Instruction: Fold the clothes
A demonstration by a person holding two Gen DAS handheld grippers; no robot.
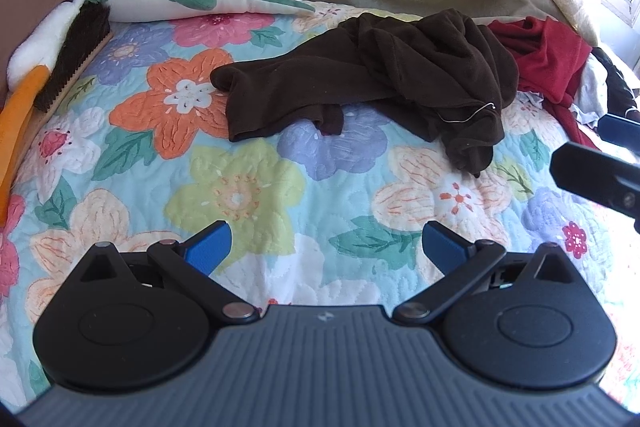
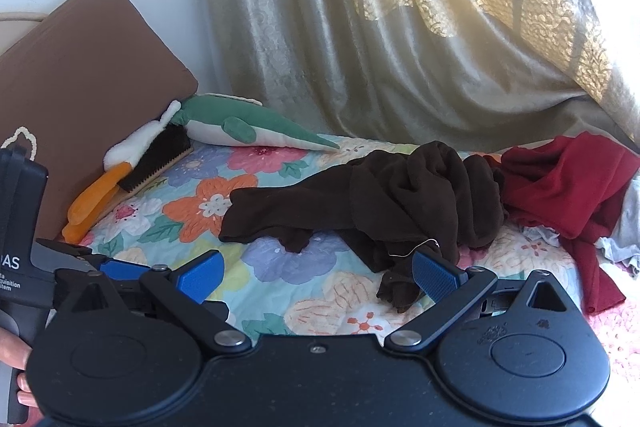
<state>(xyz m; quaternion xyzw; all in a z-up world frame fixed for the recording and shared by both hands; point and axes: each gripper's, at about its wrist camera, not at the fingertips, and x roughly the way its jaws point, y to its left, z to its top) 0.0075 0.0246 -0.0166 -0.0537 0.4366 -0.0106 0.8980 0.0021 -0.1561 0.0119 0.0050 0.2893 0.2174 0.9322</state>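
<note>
A crumpled dark brown fleece garment (image 1: 368,75) stretches left-right across the floral quilted bed (image 1: 248,187) (untouched); both grippers' fingers (image 1: 210,247) spread apart.

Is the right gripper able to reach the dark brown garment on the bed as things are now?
Probably yes. The right gripper is open, and the brown garment lies crumpled on the floral quilt just ahead of its fingers, with nothing between them.
</note>
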